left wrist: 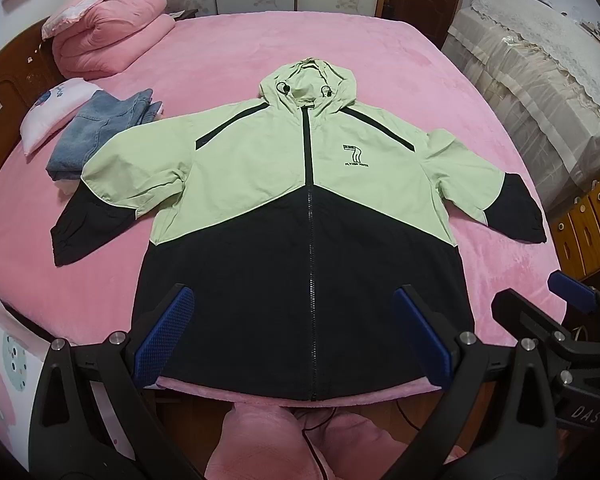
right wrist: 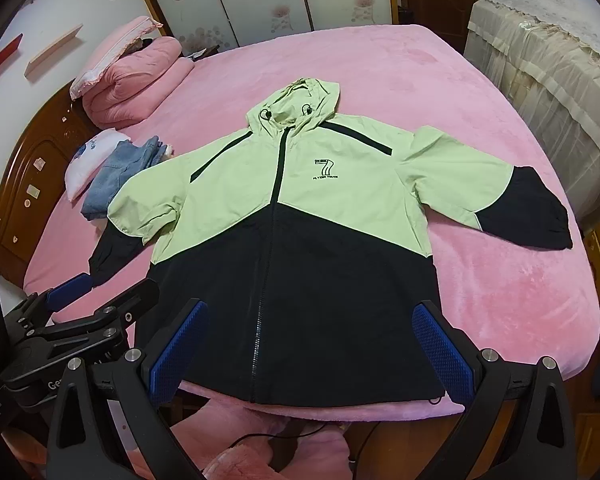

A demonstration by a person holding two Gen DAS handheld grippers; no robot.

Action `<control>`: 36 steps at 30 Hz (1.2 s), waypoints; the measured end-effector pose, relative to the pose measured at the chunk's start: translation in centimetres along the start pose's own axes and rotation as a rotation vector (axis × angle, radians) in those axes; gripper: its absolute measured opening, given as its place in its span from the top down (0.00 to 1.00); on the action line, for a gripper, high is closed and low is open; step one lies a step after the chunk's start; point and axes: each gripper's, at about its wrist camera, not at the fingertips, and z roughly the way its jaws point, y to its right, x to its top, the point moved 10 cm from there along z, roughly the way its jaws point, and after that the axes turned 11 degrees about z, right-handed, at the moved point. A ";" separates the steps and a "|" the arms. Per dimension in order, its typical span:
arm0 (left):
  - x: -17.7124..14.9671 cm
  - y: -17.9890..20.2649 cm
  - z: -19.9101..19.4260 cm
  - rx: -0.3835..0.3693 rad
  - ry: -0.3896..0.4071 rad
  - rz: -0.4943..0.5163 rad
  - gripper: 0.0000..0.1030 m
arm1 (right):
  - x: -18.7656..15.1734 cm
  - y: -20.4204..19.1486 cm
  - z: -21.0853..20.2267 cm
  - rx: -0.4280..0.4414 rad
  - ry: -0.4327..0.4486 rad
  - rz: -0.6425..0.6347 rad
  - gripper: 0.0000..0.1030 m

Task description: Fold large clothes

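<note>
One jacket (left wrist: pixel 300 208), pale green above and black below, lies flat and face up on the pink bed (left wrist: pixel 380 60), zip closed, hood (left wrist: pixel 308 84) toward twelve o'clock and hem at the bed's near edge at six. We see both sleeves spread out, the cuffs black, one toward nine o'clock and one toward three. A "7" logo (left wrist: pixel 354 154) sits on the chest.

Two grippers, both released, hover above the hem without touching it. We hold the left gripper (left wrist: pixel 296 332) with its blue pads (left wrist: pixel 168 332) wide apart, nothing between them but the view of the black cloth below. The right gripper (right wrist: pixel 312 352) stands equally wide, empty; in the left view it shows at four o'clock.

Other items on the bed: folded jeans (left wrist: pixel 100 132) at ten o'clock of the jacket, just beside the left sleeve; a white pillow (left wrist: pixel 56 112) beside the jeans; a rolled pink quilt (left wrist: pixel 116 36) at eleven o'clock. A lace-covered cabinet (left wrist: pixel 540 80) stands at two o'clock, off the bed.
</note>
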 end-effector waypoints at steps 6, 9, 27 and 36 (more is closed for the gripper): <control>0.0 0.3 0.1 -0.006 -0.005 0.006 0.04 | -0.1 0.1 0.0 -0.001 0.000 -0.001 0.00; 0.0 0.4 0.1 -0.006 -0.004 0.005 0.04 | -0.2 -0.2 0.1 -0.003 -0.002 -0.005 0.00; 0.0 0.5 0.3 -0.009 -0.008 0.003 0.04 | -0.3 0.0 0.4 -0.005 -0.009 -0.004 0.00; 0.0 0.8 0.4 -0.010 -0.006 0.003 0.04 | -0.3 0.0 0.4 -0.006 -0.011 -0.003 0.00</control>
